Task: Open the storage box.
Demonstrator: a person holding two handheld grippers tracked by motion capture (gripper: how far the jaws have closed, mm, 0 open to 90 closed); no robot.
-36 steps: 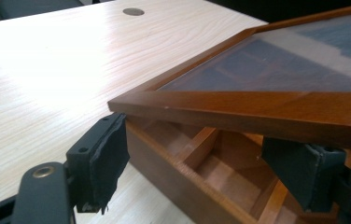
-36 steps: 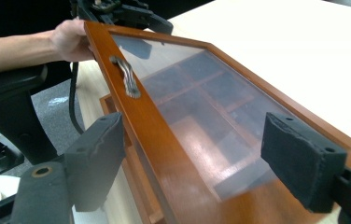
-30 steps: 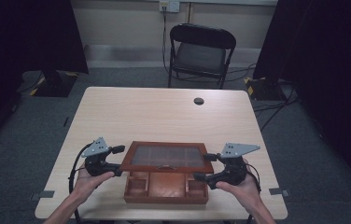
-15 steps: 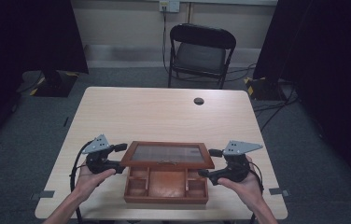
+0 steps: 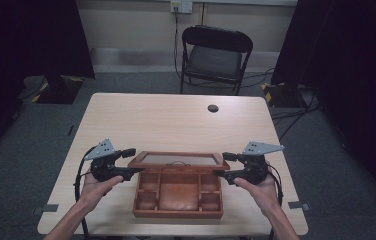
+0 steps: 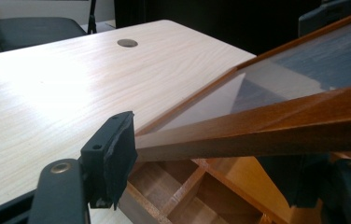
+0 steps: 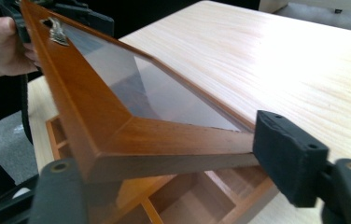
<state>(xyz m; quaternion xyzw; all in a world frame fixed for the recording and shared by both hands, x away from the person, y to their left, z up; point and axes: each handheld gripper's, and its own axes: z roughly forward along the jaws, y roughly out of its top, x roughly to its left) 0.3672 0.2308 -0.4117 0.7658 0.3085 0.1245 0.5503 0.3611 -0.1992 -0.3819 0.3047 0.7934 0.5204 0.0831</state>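
while the wooden box (image 5: 178, 195) sits at the near edge of the table (image 5: 176, 120), its glass-paned lid (image 5: 178, 160) stands raised at a slant, hinged along the far side, and we have a gripper on each end of it. from above, our left gripper (image 5: 128, 161) meets the lid's left corner and our right gripper (image 5: 226, 165) meets its right corner, with the open compartments of the box bare beneath.

in the left gripper view, the lid's wooden frame (image 6: 257, 130) runs between our jaws, and one pad (image 6: 110, 156) lies right against the frame's end; the other jaw sits low at the right, mostly behind the wood, so we cannot tell whether it presses. the jaws stand partly apart with the frame between them.

in the right gripper view, the corner of the lid (image 7: 164, 144) sits between our jaws, one pad (image 7: 288, 156) touching the frame's outer edge at the right, the other jaw close under the wood at the left. these jaws have just been closing, with the lid's corner between them. a small metal clasp (image 7: 57, 30) shows on the lid's front rail, and farther off a hand (image 7: 3, 46) holds the other gripper at the far corner.
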